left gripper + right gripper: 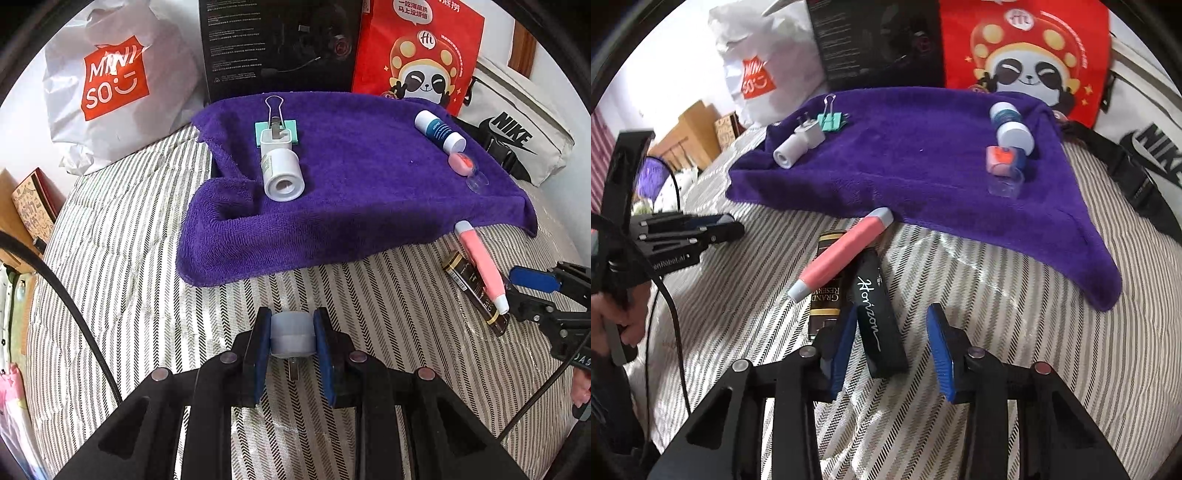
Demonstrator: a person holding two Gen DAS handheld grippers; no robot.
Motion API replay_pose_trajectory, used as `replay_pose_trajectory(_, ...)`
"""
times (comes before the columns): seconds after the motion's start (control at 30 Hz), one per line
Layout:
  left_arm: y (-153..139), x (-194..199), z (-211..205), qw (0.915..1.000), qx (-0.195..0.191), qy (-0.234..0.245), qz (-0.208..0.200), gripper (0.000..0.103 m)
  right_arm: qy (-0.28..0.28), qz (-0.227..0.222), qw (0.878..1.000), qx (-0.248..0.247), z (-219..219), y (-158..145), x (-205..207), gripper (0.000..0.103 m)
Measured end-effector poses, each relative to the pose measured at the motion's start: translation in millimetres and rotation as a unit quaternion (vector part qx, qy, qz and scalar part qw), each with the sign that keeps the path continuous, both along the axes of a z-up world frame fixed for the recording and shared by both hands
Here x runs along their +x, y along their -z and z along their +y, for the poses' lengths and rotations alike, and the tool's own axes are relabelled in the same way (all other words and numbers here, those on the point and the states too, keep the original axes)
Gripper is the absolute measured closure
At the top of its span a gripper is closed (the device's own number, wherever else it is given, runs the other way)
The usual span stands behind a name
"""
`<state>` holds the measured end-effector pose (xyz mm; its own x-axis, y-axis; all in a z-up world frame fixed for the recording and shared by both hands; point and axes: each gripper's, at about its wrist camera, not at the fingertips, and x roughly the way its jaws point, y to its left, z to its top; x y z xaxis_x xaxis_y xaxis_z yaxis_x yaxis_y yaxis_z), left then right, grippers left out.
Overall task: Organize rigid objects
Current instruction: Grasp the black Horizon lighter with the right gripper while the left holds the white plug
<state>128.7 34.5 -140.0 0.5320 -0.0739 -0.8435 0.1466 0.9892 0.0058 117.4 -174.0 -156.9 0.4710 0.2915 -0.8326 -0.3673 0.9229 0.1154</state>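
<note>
Left gripper: jaws clamped on a small white plug adapter, angled downward. Right gripper: jaws apart, straddling a black case, angled downward.

Right gripper straddles black "Horizon" bar, right pad clear.

Two white plug adapters, one binder clip, one purple towel.

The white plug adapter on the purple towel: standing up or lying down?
Lying down: the white plug adapter rests on its side on the purple towel, prongs toward the green clip.
</note>
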Motion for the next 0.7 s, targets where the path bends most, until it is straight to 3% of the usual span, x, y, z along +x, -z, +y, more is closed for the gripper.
replay_pose_trajectory(0.13,0,-1,1,1.0,-0.004,-0.001,-0.002,0.08,-0.013,-0.019,0.999,-0.042,14,1,0,0.065)
replay_pose_trajectory(0.23,0,-3,1,1.0,-0.003,0.0,-0.005,0.08,-0.032,-0.032,0.998,-0.054,21,2,-1,0.08)
replay_pose_trajectory(0.47,0,-6,1,0.9999,-0.006,-0.004,-0.009,0.08,0.028,-0.004,0.998,-0.048,-5,-1,-9,0.08)
replay_pose_trajectory(0.7,0,-5,-1,1.0,-0.001,-0.001,-0.009,0.08,0.025,-0.004,0.997,-0.071,1,0,-13,0.078)
